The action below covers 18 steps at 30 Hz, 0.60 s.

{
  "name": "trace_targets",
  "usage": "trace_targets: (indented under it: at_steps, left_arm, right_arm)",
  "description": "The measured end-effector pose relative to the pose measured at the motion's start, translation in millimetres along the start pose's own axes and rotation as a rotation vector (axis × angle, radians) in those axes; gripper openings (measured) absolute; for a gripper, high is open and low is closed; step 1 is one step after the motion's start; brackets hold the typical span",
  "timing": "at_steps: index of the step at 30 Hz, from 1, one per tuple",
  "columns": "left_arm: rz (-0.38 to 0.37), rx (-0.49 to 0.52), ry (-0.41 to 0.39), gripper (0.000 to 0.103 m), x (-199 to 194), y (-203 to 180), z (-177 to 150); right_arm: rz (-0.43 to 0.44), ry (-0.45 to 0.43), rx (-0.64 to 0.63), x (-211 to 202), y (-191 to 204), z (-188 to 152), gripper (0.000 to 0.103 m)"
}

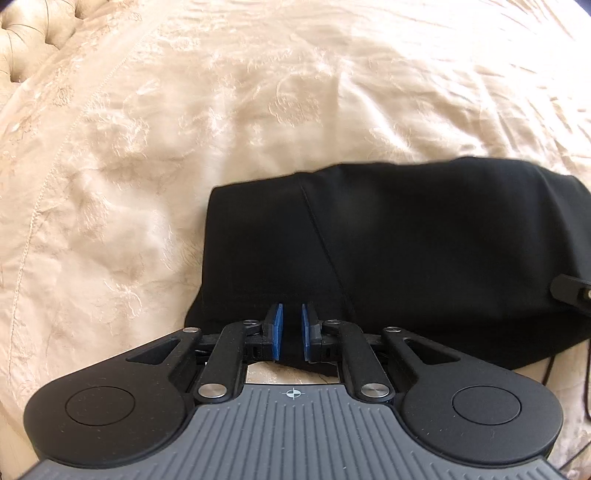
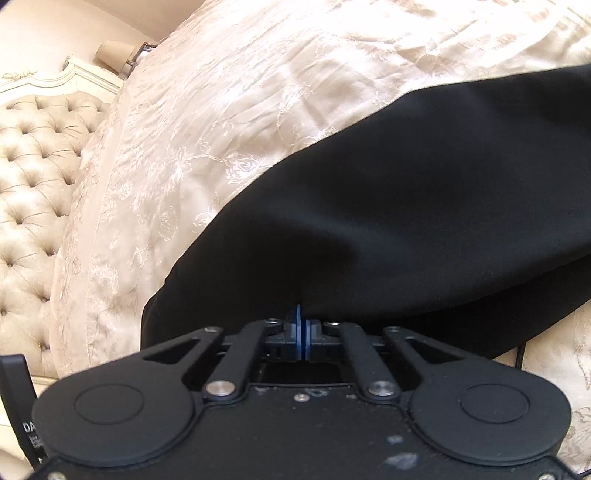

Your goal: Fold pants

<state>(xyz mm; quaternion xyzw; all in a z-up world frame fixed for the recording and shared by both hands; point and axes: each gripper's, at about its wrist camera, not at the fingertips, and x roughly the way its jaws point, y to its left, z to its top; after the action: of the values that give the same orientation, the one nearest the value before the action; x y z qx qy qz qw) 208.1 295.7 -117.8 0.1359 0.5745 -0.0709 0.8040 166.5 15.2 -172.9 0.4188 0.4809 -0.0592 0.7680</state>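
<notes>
Black pants (image 1: 388,236) lie folded on a cream embroidered bedspread (image 1: 184,110). My left gripper (image 1: 291,314) is open, with a narrow gap between its blue pads, right at the near edge of the pants and holding nothing. In the right wrist view the pants (image 2: 406,206) stretch from lower left to upper right. My right gripper (image 2: 300,321) has its blue pads pressed together at the near edge of the black fabric, which rises from them. The right gripper's tip (image 1: 572,291) also shows at the right edge of the left wrist view.
A tufted cream headboard (image 2: 33,192) stands at the left, also in the left wrist view's top corner (image 1: 33,33). A lamp (image 2: 114,51) sits behind it. A thin black drawstring (image 1: 550,373) trails off the pants at the right.
</notes>
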Motion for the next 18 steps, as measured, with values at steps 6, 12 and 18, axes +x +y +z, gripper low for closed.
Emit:
trace_targets:
  at_steps: [6, 12, 18]
  left_arm:
    - [-0.028, 0.014, -0.048, 0.011, -11, -6, 21]
    - [-0.046, 0.086, -0.023, 0.012, 19, -38, 24]
    - [-0.016, 0.171, 0.083, 0.012, 54, -58, -1]
  right_arm:
    - [0.025, 0.061, -0.04, -26, 8, -16, 0.003]
    - [-0.012, 0.101, -0.002, -11, 1, -27, 0.004]
    - [-0.082, 0.155, -0.038, -6, -1, -32, 0.014]
